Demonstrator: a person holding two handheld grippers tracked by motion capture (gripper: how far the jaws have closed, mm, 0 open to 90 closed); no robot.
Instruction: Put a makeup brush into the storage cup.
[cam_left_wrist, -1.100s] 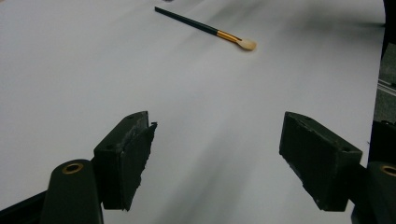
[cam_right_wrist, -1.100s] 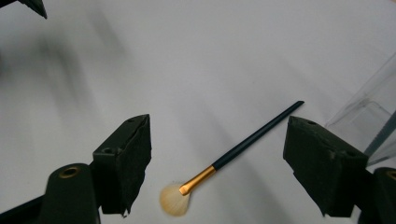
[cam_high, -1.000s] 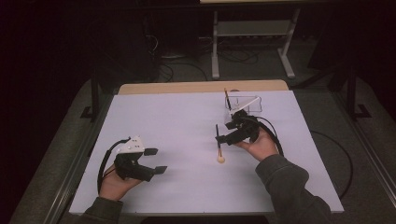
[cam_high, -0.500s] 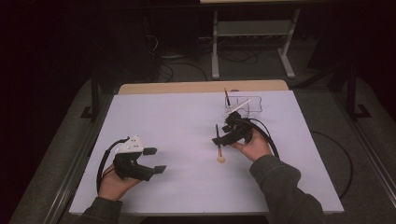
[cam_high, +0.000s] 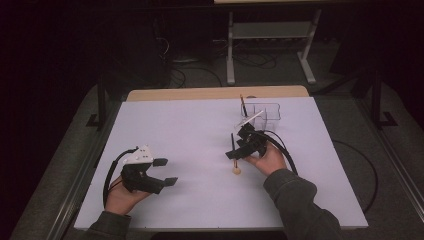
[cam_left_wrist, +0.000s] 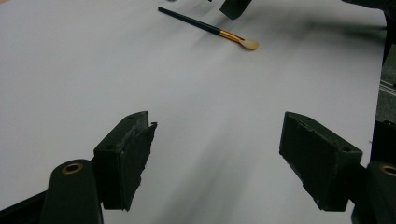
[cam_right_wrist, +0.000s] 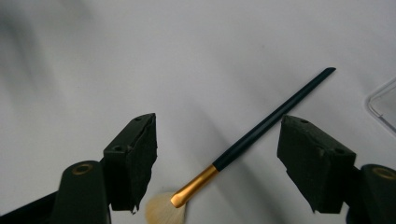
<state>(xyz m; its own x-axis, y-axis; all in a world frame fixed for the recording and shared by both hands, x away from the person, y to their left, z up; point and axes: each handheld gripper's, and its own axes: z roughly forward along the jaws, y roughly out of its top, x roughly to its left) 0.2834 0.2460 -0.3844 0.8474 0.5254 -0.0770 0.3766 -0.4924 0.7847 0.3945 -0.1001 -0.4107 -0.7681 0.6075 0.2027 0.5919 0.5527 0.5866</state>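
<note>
Right gripper view looks down on a slim make-up brush with a dark handle, gold ferrule and pale bristles (cam_right_wrist: 243, 147) lying flat on the white table sheet (cam_right_wrist: 140, 60), between the spread jaws of the right gripper (cam_right_wrist: 217, 161), whose pads are not yet on it. Compared with a second ago in the high view, that gripper (cam_high: 235, 150) has dropped closer over the brush (cam_high: 233, 156) and its jaws have just been narrowing, so a pickup looks close. High view adds the clear plastic holder (cam_high: 264, 114) just beyond, with another brush upright inside. Left gripper (cam_high: 162, 172) rests near-left, jaws wide and empty, unmoved.
</note>
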